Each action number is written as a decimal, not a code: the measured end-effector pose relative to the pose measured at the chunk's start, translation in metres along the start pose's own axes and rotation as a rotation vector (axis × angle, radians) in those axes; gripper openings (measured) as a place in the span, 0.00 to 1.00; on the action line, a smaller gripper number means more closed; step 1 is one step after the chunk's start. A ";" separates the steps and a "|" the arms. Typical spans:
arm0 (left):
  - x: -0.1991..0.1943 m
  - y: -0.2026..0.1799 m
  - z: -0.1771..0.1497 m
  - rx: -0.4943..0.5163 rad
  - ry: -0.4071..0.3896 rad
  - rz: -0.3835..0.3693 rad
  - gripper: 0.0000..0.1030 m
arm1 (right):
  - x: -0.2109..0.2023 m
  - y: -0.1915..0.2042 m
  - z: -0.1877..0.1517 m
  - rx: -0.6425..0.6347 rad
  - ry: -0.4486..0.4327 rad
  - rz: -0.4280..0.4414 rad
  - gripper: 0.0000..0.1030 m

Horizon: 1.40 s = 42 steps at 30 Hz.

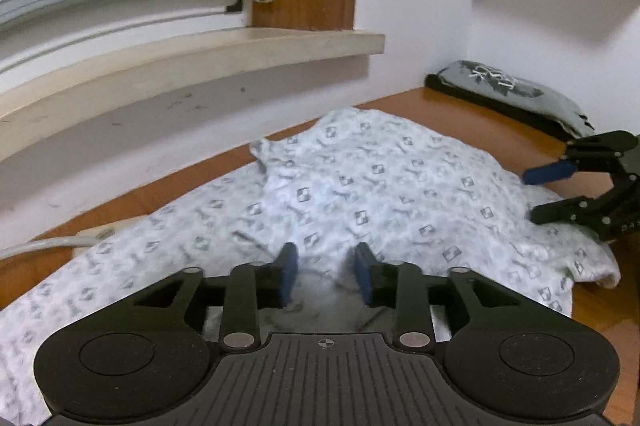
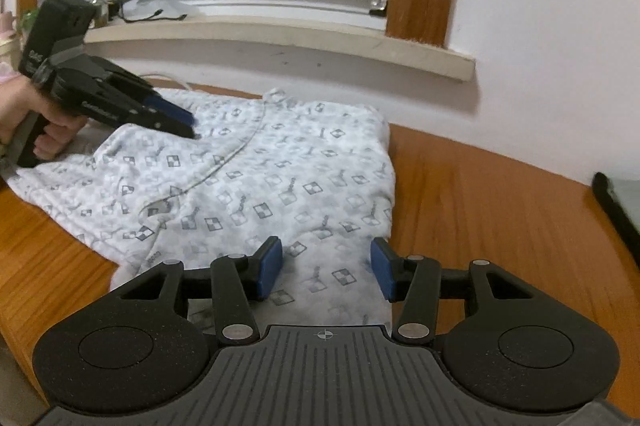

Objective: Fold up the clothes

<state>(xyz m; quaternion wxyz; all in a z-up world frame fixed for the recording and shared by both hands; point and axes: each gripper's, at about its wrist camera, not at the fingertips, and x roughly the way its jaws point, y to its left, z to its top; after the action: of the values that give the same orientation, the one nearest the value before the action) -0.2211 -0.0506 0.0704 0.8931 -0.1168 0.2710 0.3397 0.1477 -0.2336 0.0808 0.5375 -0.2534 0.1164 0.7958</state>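
A white garment (image 1: 360,185) with a grey diamond print lies spread and rumpled on the wooden table (image 1: 452,105). My left gripper (image 1: 326,274) hovers low over its near part, open, with only cloth showing in the gap between the blue pads (image 1: 288,272). At the garment's right edge stands my right gripper (image 1: 536,195), its fingers apart. In the right wrist view the same garment (image 2: 280,177) fills the middle, and my right gripper (image 2: 326,270) is open above its near right corner. Over the far left part my left gripper (image 2: 188,125) points down, held by a hand (image 2: 24,113).
A folded grey garment (image 1: 508,89) lies in the back right corner against the wall. A window sill (image 1: 200,65) overhangs the table's far edge. A white cable (image 1: 40,246) runs in from the left. Bare wood (image 2: 500,205) lies right of the garment.
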 end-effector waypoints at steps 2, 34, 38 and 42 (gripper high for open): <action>-0.007 -0.005 0.000 0.016 -0.011 0.033 0.53 | -0.008 0.004 -0.001 0.011 -0.007 -0.005 0.48; -0.003 -0.148 0.000 0.532 0.074 -0.114 0.28 | -0.059 0.024 -0.008 0.027 -0.054 0.074 0.22; -0.001 -0.145 0.005 0.487 0.065 -0.150 0.11 | -0.062 0.022 -0.011 0.032 -0.049 0.079 0.22; -0.012 -0.132 0.019 0.376 -0.015 -0.153 0.07 | -0.063 0.022 -0.013 0.045 -0.034 0.128 0.16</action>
<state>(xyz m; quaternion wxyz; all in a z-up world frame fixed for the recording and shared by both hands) -0.1322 -0.1478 0.0961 0.9244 0.0345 0.3132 0.2149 0.1492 -0.2980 0.1013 0.4932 -0.2197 0.1412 0.8298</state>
